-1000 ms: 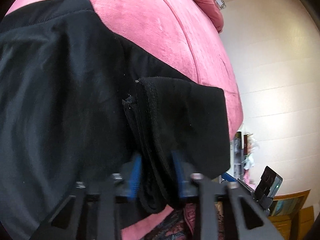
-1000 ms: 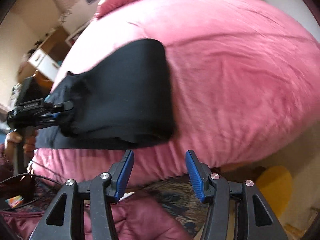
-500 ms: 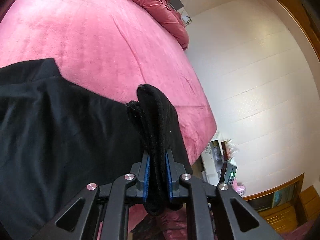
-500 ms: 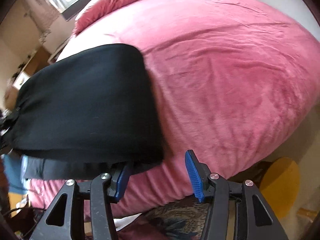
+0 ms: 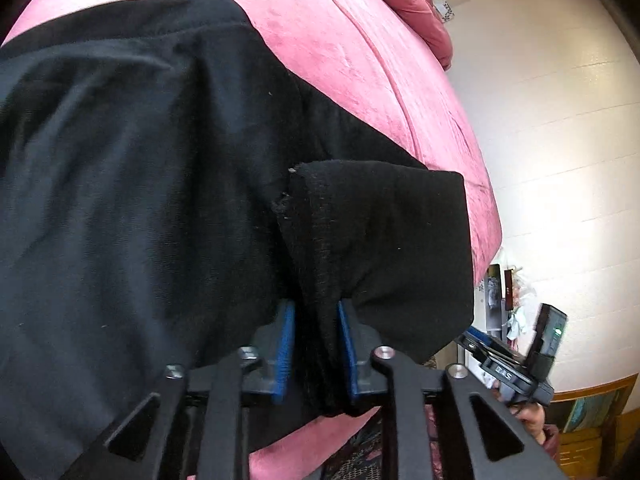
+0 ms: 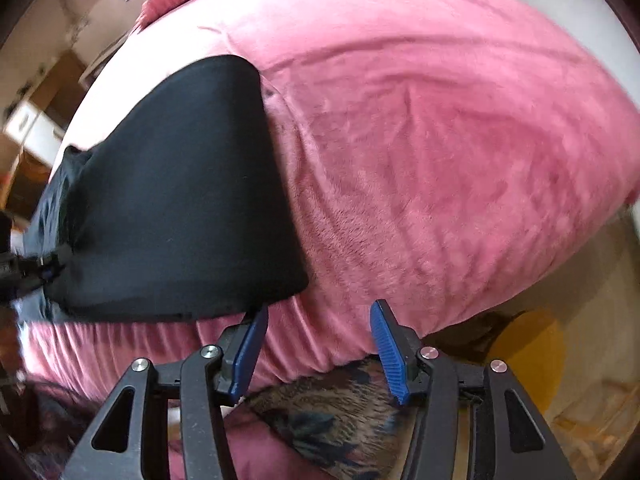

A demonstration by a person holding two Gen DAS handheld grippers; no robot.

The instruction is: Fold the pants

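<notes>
Black pants (image 5: 140, 200) lie folded on a pink bed (image 5: 360, 52). My left gripper (image 5: 314, 344) is shut on a bunched edge of the pants, a thick ribbed fold (image 5: 380, 232) held between its blue pads (image 5: 285, 344) at the bed's near edge. In the right wrist view the pants (image 6: 180, 200) lie as a flat folded panel on the left of the bed (image 6: 440, 140). My right gripper (image 6: 316, 352) is open and empty, just off the pants' near right corner, over the bed's edge. The left gripper (image 6: 24, 272) shows at the far left, holding the fabric.
A pink duvet (image 5: 416, 8) is heaped at the bed's far end. A white wall (image 5: 560, 140) stands to the right. A patterned rug (image 6: 340, 420) and a yellow round stool (image 6: 528, 360) lie below the bed. Wooden furniture (image 6: 36, 120) stands at the left.
My left gripper lifted the pinched fold, then lowered it again with the fabric spread out. My right gripper slid off the pants' near edge to the right, still open.
</notes>
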